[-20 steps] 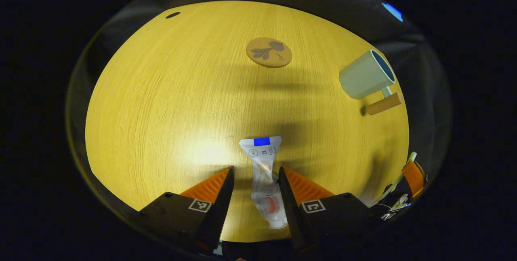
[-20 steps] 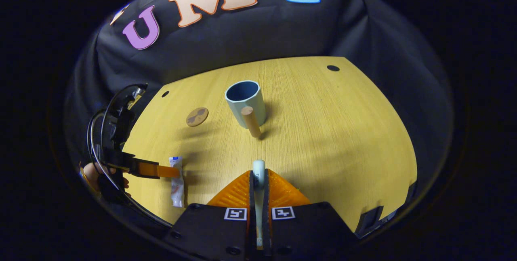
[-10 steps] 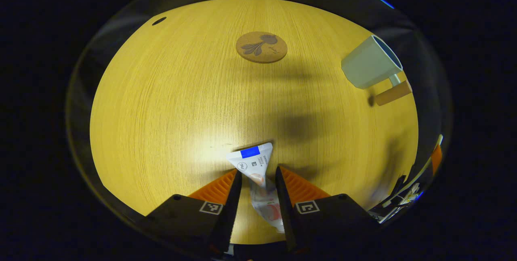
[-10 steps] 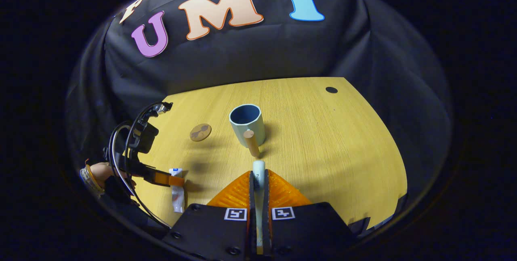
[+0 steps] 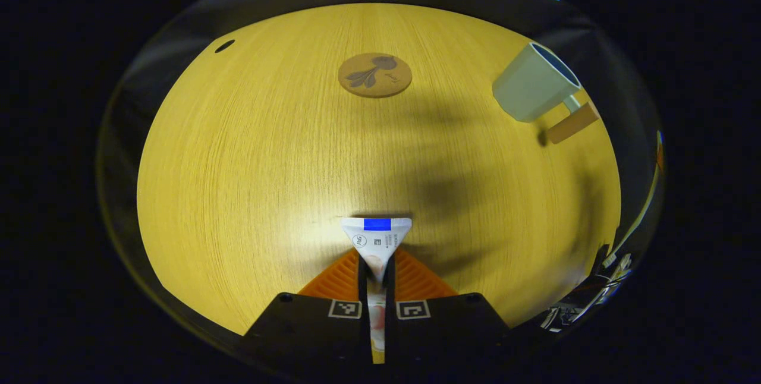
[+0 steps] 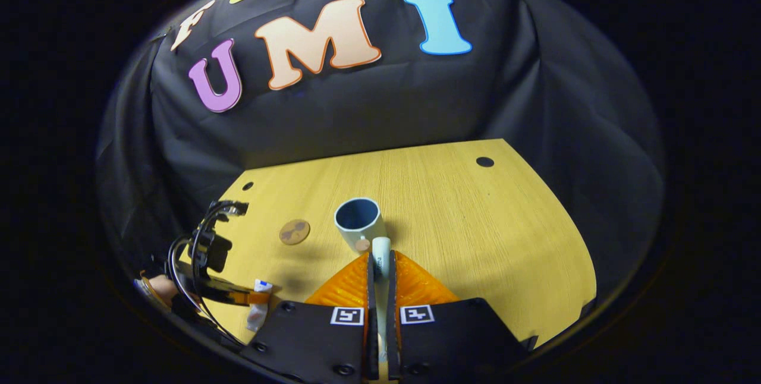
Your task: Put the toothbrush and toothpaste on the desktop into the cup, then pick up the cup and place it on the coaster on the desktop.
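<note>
In the left gripper view my left gripper (image 5: 377,265) is shut on the white toothpaste tube (image 5: 376,234), whose flat crimped end fans out just past the fingertips. The pale green cup (image 5: 533,91) with its wooden handle (image 5: 572,123) stands at the far right, and the round cork coaster (image 5: 375,75) lies ahead. In the right gripper view my right gripper (image 6: 380,262) is shut on the white toothbrush (image 6: 381,253), held high above the desk and pointing toward the cup (image 6: 358,226). The left gripper (image 6: 255,298) with the tube (image 6: 259,305) shows at lower left, and the coaster (image 6: 295,232) lies left of the cup.
The yellow wooden desktop (image 6: 475,223) has a small dark hole (image 6: 484,161) at the far right corner and another hole (image 6: 247,185) at the far left. A hand (image 6: 157,286) holds the left gripper at the desk's left edge. Black cloth walls the back.
My left gripper has closed from open onto the toothpaste tube. My right gripper has risen with the toothbrush, so the desk and cup look farther below.
</note>
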